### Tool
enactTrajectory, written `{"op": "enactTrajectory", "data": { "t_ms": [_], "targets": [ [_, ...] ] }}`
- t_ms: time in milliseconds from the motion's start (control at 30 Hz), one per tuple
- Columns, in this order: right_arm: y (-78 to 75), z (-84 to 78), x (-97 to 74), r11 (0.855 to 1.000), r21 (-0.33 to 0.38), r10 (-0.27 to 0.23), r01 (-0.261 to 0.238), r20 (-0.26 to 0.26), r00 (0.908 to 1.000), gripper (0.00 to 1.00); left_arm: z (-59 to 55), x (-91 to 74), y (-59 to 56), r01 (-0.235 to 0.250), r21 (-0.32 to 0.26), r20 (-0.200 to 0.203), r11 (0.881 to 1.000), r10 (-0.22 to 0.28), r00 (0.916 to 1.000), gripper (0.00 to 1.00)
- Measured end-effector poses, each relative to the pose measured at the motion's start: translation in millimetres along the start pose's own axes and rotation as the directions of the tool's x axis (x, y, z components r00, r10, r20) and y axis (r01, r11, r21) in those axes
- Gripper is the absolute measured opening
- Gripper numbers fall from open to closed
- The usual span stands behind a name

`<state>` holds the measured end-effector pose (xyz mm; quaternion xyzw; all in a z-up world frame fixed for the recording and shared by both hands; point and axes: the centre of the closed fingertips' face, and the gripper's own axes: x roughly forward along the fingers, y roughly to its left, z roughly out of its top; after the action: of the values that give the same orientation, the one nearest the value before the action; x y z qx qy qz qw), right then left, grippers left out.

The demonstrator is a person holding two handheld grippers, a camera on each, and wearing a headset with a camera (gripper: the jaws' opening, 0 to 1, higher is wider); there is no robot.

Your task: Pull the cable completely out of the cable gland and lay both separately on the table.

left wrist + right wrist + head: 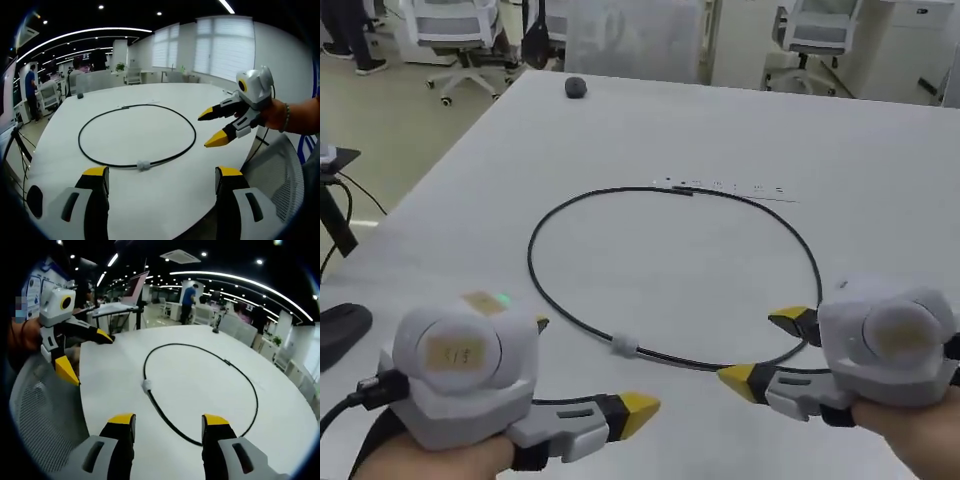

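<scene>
Cable gland (624, 346) on cable (670, 190), between left hand-held gripper (591, 364), right hand-held gripper (760, 348), untouched.

We see a broad white worktop (650, 130) in an open office, with swivel chairs (455, 30) on a pale floor (390, 120), blind-covered windows (225, 47), and curved light strips (85, 34) overhead.
</scene>
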<state>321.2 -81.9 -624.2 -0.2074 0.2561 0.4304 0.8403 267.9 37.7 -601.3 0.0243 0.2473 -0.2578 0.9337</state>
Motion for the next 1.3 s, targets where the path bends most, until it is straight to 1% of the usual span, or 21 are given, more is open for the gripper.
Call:
{"op": "enactTrajectory", "data": {
  "t_ms": [33, 67, 133, 167, 200, 233, 267, 400, 500, 667, 833, 900, 967, 1267, 1300],
  "targets": [
    [0.2, 1.4, 4.8, 1.0, -0.018, 0.006, -0.006, -0.008, 0.9999, 0.49, 0.0, 0.5, 0.4, 0.001, -0.001, 0.002, 1.0, -0.001, 1.0, 0.88],
    [1.5, 4.4, 13.2, 0.999, -0.047, 0.023, -0.023, -0.015, 0.9996, 0.49, 0.0, 1.0, 0.9, 0.001, -0.002, 0.003, 1.0, -0.001, 1.0, 0.88],
    [3.5, 8.9, 23.0, 0.997, -0.059, 0.041, -0.042, -0.021, 0.999, 0.48, -0.4, 1.4, 3.3, -0.002, -0.004, 0.006, 1.0, 0.002, 1.0, 0.88],
    [5.9, 11.4, 28.4, 0.996, -0.064, 0.059, -0.06, -0.021, 0.998, 0.48, -0.1, 1.2, 4.3, -0.002, -0.007, 0.01, 1.0, 0.002, 0.9999, 0.88],
    [9.0, 13.2, 35.2, 0.994, -0.072, 0.077, -0.079, -0.032, 0.9965, 0.47, 0.0, 1.0, 6.0, -0.003, -0.012, 0.013, 1.0, 0.003, 0.9999, 0.88],
    [10.7, 14.3, 39.4, 0.993, -0.08, 0.084, -0.087, -0.039, 0.9957, 0.47, 0.1, 0.5, 7.3, -0.006, -0.014, 0.014, 1.0, 0.006, 0.9999, 0.88],
    [14.4, 16.6, 46.5, 0.99, -0.099, 0.101, -0.105, -0.043, 0.9939, 0.46, 0.7, -0.7, 9.1, -0.009, -0.018, 0.018, 1.0, 0.009, 0.9998, 0.88],
    [25.1, 17.2, 63.8, 0.981, -0.117, 0.144, -0.152, -0.068, 0.9872, 0.45, 3.0, -3.5, 14.7, -0.022, -0.024, 0.029, 0.999, 0.023, 0.9993, 0.88],
    [31.1, 18.2, 71.9, 0.976, -0.125, 0.167, -0.176, -0.08, 0.9827, 0.44, 4.9, -4.8, 17.5, -0.029, -0.026, 0.037, 0.999, 0.03, 0.9989, 0.88],
    [37.8, 19.8, 83.1, 0.969, -0.141, 0.19, -0.203, -0.1, 0.9767, 0.42, 4.7, -5.1, 19.7, -0.032, -0.025, 0.042, 0.999, 0.033, 0.9986, 0.88],
    [40.2, 19.8, 94.8, 0.962, -0.162, 0.201, -0.219, -0.124, 0.9718, 0.39, 5.4, -4.7, 19.7, -0.031, -0.029, 0.047, 0.999, 0.032, 0.9984, 0.88],
    [40.0, 19.7, 98.6, 0.959, -0.179, 0.2, -0.222, -0.134, 0.9706, 0.36, 5.8, -4.4, 19.8, -0.03, -0.026, 0.049, 0.999, 0.032, 0.9983, 0.88],
    [40.2, 20.4, 103.4, 0.956, -0.183, 0.204, -0.227, -0.141, 0.9689, 0.35, 6.4, -4.4, 20.1, -0.029, -0.03, 0.053, 0.999, 0.031, 0.9981, 0.88],
    [47.2, 15.1, 120.6, 0.945, -0.187, 0.233, -0.267, -0.187, 0.9545, 0.32, 4.7, -5.8, 21.6, -0.029, -0.041, 0.057, 0.999, 0.031, 0.9979, 0.89],
    [48.3, 13.5, 122.4, 0.943, -0.184, 0.24, -0.277, -0.197, 0.9505, 0.29, 4.5, -5.8, 21.8, -0.029, -0.042, 0.058, 0.999, 0.032, 0.9978, 0.89]
  ]
}}
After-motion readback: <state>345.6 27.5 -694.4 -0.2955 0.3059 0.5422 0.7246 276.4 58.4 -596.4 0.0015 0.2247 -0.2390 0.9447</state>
